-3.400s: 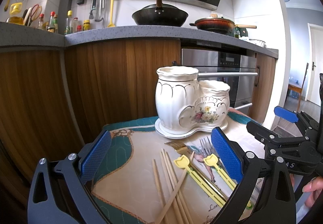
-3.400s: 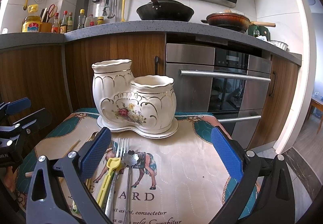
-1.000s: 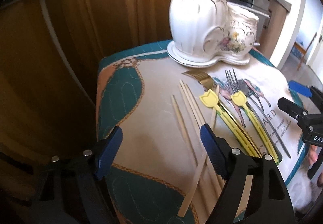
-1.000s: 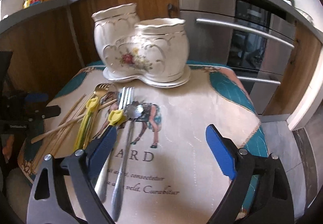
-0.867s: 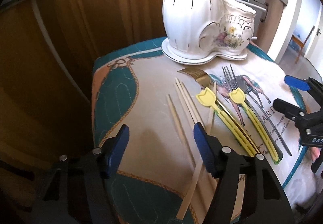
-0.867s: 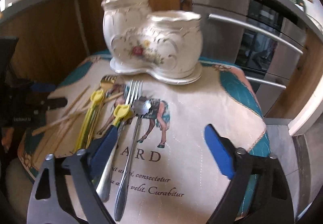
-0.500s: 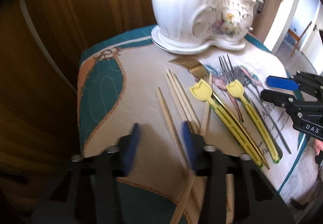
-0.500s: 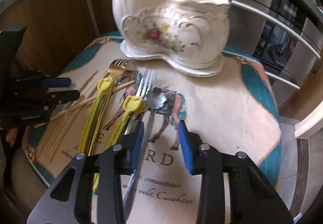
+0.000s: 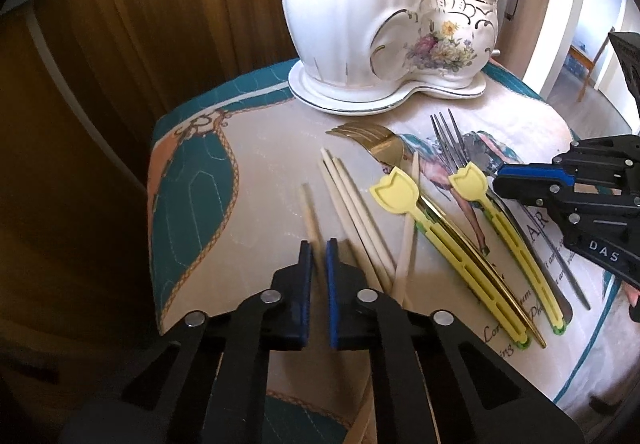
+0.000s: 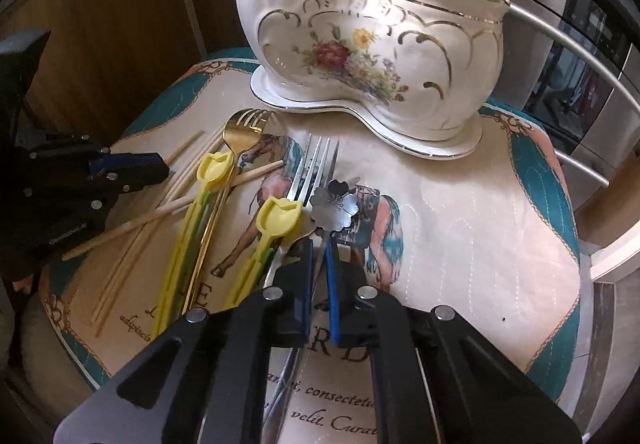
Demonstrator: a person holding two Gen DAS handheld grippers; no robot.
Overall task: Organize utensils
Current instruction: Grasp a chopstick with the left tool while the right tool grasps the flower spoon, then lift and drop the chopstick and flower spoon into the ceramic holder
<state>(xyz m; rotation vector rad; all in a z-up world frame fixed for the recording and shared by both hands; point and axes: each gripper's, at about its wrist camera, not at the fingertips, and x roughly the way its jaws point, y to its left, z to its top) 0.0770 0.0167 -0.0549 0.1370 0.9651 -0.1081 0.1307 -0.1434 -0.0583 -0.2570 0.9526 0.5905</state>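
While the left gripper (image 9: 316,250) pinches a lone chopstick (image 9: 309,210) at the mat's (image 9: 192,180) near left, the right gripper (image 10: 318,250) clamps the flower-ended spoon's (image 10: 335,204) handle. Loose chopsticks (image 9: 352,200), two yellow tulip-topped utensils (image 10: 208,212) and gold (image 10: 244,132) and steel forks (image 10: 316,168) crowd between them. Farther back stands the two-pocket ceramic holder (image 10: 360,44), its insides unseen.

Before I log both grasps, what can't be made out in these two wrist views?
- Left wrist view: the left gripper hides its contact with the motion-blurred chopstick.
- Right wrist view: the right gripper covers the flower-headed utensil's handle.
- Both views: the ceramic holder's inside; its top is cut off.
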